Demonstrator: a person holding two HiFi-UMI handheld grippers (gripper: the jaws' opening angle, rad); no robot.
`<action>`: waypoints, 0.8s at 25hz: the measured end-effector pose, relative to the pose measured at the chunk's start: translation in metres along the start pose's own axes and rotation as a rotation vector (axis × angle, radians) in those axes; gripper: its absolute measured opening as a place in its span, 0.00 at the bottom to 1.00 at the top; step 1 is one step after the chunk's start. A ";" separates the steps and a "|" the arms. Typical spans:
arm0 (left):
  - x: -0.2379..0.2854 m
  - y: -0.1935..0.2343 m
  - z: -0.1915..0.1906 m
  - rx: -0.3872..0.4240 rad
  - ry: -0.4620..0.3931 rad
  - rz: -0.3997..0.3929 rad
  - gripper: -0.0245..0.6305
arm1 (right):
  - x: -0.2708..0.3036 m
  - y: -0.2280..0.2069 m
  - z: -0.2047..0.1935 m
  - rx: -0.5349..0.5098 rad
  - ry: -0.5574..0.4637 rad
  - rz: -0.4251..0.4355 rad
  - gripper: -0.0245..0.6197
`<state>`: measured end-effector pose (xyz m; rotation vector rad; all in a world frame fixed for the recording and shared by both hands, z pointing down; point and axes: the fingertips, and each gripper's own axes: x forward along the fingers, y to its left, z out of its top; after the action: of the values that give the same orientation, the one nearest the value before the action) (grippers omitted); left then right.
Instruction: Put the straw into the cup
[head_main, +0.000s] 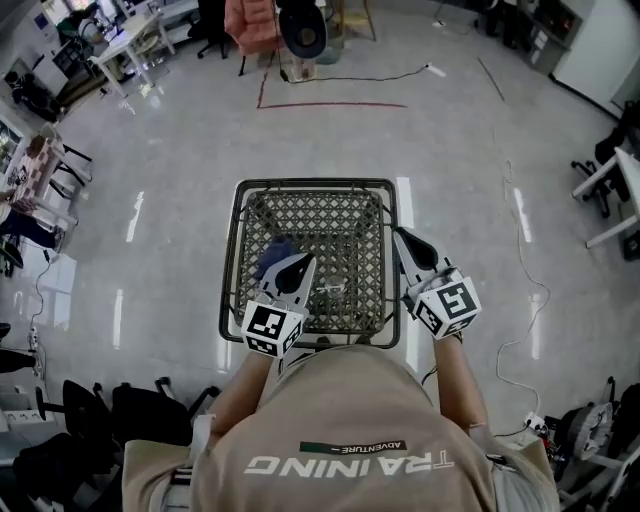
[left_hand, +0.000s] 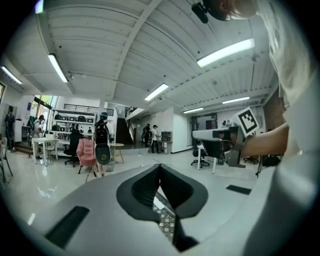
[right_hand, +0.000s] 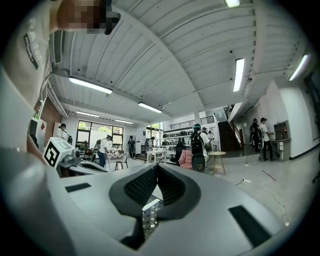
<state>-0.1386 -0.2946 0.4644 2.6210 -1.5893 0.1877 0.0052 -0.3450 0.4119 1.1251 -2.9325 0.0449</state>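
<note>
Bright, even light falls from ceiling tube lamps (left_hand: 226, 51); their glare streaks the glossy floor (head_main: 134, 216). Both gripper views bulge fisheye-wise, with black vignetted corners.

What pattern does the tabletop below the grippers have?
The tabletop is dark diamond-lattice mesh; head view shows it best.

Black wire-mesh table (head_main: 330, 215) on a glossy grey floor (head_main: 150, 250).
On its mesh lie a blue item (head_main: 275, 252) and a small pale piece (head_main: 328, 290), neither identifiable.

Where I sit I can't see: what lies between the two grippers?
Head view: between left gripper and right gripper, only black mesh tabletop and one small pale item, too small to identify.
</note>
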 end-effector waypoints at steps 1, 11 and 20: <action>-0.001 0.002 0.004 -0.004 -0.006 -0.011 0.06 | 0.001 0.000 0.003 -0.004 0.000 -0.009 0.06; -0.005 0.022 0.035 -0.037 -0.056 -0.020 0.06 | 0.000 0.007 0.004 -0.005 0.037 -0.010 0.06; -0.010 0.015 0.011 -0.047 -0.009 -0.024 0.06 | -0.006 0.014 -0.022 0.005 0.099 0.010 0.06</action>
<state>-0.1556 -0.2938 0.4515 2.6073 -1.5449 0.1359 0.0002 -0.3305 0.4338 1.0760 -2.8527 0.1051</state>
